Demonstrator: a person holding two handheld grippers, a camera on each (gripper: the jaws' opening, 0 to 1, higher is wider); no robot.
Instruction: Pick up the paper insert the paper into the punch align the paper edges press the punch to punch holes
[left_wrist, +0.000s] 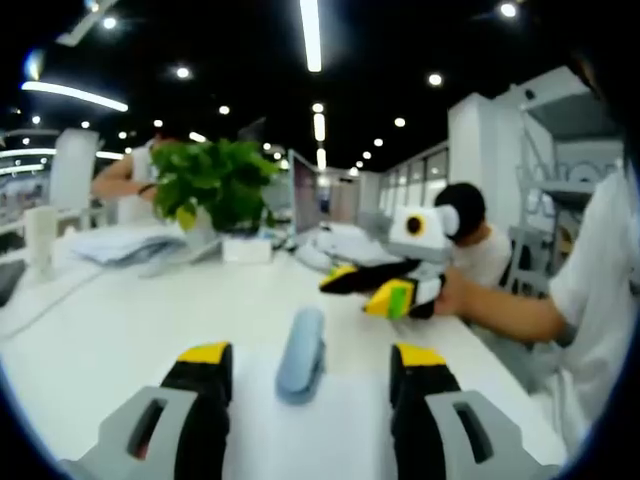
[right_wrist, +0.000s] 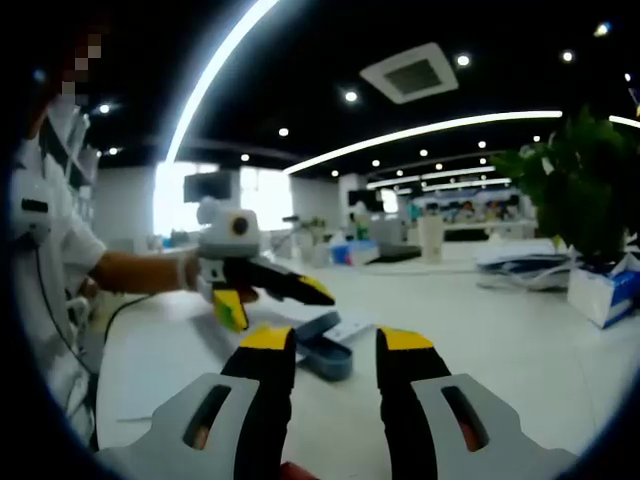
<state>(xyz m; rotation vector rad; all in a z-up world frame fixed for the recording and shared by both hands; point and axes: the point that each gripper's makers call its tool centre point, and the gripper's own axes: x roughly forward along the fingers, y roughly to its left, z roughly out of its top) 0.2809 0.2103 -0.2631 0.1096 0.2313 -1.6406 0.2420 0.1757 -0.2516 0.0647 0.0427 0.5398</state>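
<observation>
White table, smooth and matte, takes most of the left gripper view; a flat white paper lies on it between my left jaws, hard to separate from the tabletop. Leafy green plant in a white pot sits at the far side, stacked papers beside it. My left gripper has its 2 black, yellow-tipped jaws apart, gripping nothing. My right gripper hangs above the table to the right, jaws apart too. The punch is a slim grey-blue rounded bar, long axis running away from my left camera, resting on the paper's far edge. In the right gripper view the punch lies just beyond my right gripper, pointing diagonally.
</observation>
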